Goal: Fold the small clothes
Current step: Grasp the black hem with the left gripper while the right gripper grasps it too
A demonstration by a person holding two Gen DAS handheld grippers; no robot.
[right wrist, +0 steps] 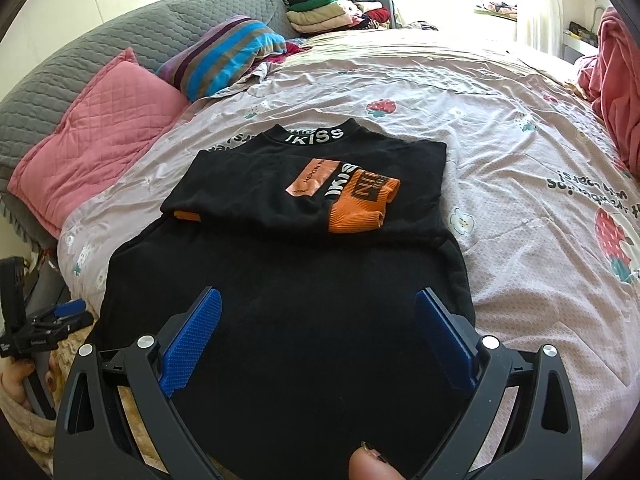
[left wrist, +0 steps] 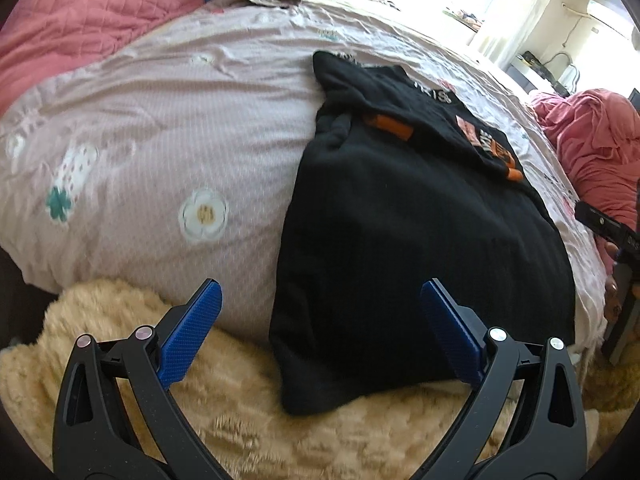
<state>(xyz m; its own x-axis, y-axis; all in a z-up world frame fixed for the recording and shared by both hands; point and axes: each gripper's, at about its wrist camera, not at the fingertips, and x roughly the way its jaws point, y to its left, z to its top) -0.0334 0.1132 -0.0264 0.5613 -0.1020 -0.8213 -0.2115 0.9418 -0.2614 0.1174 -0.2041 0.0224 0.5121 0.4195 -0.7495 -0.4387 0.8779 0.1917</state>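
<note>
A small black top with orange cuffs and white lettering on its collar lies on the bed, sleeves folded in across its chest. Its hem hangs over the bed's near edge. My right gripper hovers open above the lower part of the top, blue pads wide apart, nothing between them. In the left wrist view the same top lies to the right. My left gripper is open over the hem's left corner, holding nothing. The left gripper also shows at the far left of the right wrist view.
The bed has a pink floral sheet. A fluffy cream blanket lies at the near edge. Pink and striped pillows lie at the left, folded clothes at the back, a pink cloth at the right. A thumb shows at the bottom.
</note>
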